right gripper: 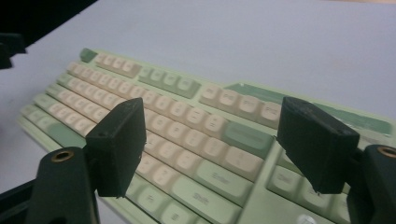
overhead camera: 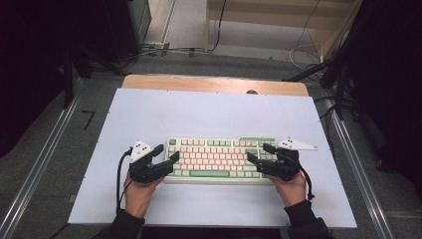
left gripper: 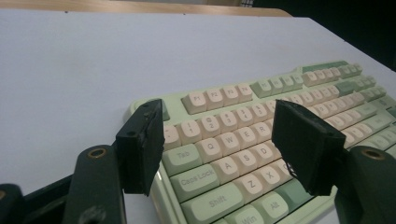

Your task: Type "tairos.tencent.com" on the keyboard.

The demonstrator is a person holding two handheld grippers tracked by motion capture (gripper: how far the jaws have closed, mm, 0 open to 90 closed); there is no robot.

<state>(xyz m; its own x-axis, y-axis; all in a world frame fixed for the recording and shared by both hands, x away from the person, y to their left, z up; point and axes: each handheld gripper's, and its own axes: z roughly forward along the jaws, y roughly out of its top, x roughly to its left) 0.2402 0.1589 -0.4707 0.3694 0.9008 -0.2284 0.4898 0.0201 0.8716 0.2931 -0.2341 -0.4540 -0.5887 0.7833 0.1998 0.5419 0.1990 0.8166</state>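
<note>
Keyboard (overhead camera: 219,160) flat on white mat (overhead camera: 149,114), centre of table. Left gripper (overhead camera: 166,155) at its 9 o'clock end, right gripper (overhead camera: 259,155) at 3 o'clock end; both jaw pairs apart, gripping nothing. Risk: uneven squeeze from ends skews keyboard; low pads snag keycaps.

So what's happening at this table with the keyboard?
A person sits at a white table with a two-jaw gripper in each hand, working at a green and cream keyboard. The left gripper is at the keyboard's left end and the right gripper at its right end. Both have their jaws open over the keys, with nothing held between them. The keyboard lies flat on the table, square to the person.
</note>
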